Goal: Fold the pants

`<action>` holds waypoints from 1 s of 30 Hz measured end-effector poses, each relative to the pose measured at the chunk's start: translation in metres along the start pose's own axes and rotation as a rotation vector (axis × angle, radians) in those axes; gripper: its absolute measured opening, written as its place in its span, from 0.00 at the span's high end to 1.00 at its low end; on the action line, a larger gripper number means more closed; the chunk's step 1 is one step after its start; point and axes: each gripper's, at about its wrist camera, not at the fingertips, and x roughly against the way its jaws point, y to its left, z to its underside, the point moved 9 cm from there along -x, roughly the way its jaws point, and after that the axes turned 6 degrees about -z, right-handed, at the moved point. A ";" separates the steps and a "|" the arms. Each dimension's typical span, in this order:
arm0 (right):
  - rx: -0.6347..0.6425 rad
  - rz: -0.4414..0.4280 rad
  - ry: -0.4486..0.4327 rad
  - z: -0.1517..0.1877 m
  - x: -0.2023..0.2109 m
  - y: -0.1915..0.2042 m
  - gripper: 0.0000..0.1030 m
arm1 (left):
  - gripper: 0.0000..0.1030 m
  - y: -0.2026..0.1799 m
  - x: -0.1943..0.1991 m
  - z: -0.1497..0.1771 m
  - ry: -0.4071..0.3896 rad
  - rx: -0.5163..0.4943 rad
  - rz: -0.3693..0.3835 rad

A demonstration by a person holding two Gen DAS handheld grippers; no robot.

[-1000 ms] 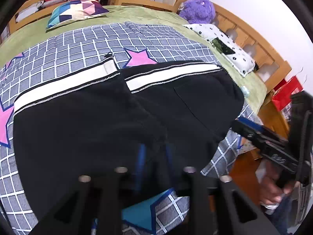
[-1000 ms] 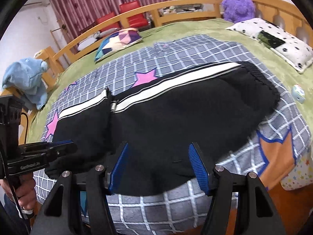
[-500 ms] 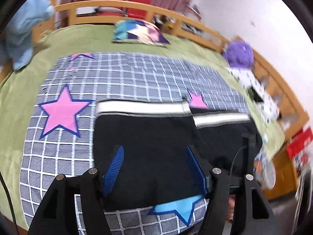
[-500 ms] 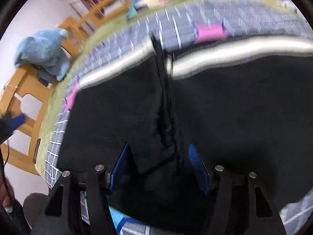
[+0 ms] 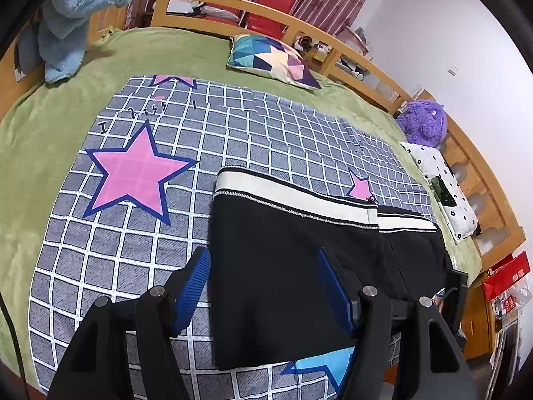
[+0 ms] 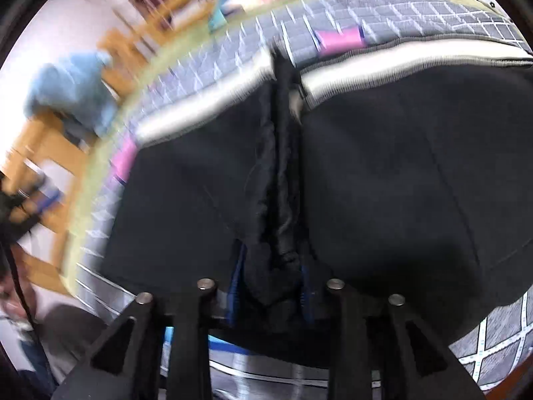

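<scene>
Black pants [image 5: 283, 260] with a white side stripe lie folded on the grey checked blanket [image 5: 140, 246]. My left gripper [image 5: 263, 286] is open and empty, hovering over the pants' left end. In the right wrist view, which is blurred by motion, my right gripper [image 6: 269, 286] is shut on a bunched fold of the pants [image 6: 383, 166] near their near edge. The right gripper's body shows at the right edge of the left wrist view [image 5: 453, 286].
The blanket lies on a green bedspread [image 5: 40, 126] in a wooden bed frame [image 5: 233, 3]. A blue plush [image 5: 73, 10], a patterned cushion [image 5: 273, 60], a purple plush [image 5: 423, 120] and a dotted pillow [image 5: 443, 186] lie around it. A red bag [image 5: 506, 276] stands beside the bed.
My left gripper let go of the pants, opened and drew back to the left. My right gripper moved left over the pants and shut on a fold of them.
</scene>
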 end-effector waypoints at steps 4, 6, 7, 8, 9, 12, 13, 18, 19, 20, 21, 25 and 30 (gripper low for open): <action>0.056 0.040 -0.105 -0.014 0.042 0.010 0.68 | 0.38 0.000 0.000 -0.009 -0.017 -0.074 -0.036; 0.090 0.041 -0.185 -0.027 0.064 0.021 0.67 | 0.37 -0.007 -0.007 -0.013 -0.002 -0.173 -0.072; 0.107 0.041 -0.210 -0.032 0.070 0.028 0.67 | 0.37 -0.010 -0.010 -0.014 0.012 -0.213 -0.078; 0.122 0.039 -0.226 -0.035 0.073 0.033 0.67 | 0.37 -0.015 -0.016 -0.014 0.030 -0.267 -0.069; 0.142 0.039 -0.237 -0.040 0.074 0.037 0.68 | 0.37 -0.019 -0.020 -0.013 0.037 -0.300 -0.057; 0.204 0.057 -0.166 -0.036 0.046 0.044 0.68 | 0.37 -0.022 -0.042 0.002 0.070 -0.380 -0.034; 0.203 0.077 -0.133 -0.032 0.037 0.039 0.69 | 0.37 -0.021 -0.048 0.008 0.081 -0.392 -0.033; 0.123 0.114 -0.009 -0.011 -0.002 -0.002 0.68 | 0.35 -0.008 -0.094 0.073 0.225 -0.448 -0.043; 0.122 0.104 -0.006 -0.011 0.001 -0.001 0.68 | 0.32 -0.005 -0.097 0.079 0.203 -0.460 -0.062; 0.127 0.095 -0.002 -0.012 0.005 0.001 0.67 | 0.32 -0.005 -0.095 0.079 0.181 -0.454 -0.054; 0.128 0.089 -0.008 -0.015 0.013 0.002 0.67 | 0.32 -0.004 -0.093 0.077 0.186 -0.435 -0.034; 0.117 0.099 -0.100 -0.025 0.053 -0.010 0.60 | 0.32 0.012 -0.084 0.056 0.179 -0.253 0.025; -0.064 0.242 -0.313 -0.031 0.131 -0.097 0.48 | 0.32 0.025 -0.085 0.029 0.127 -0.126 0.033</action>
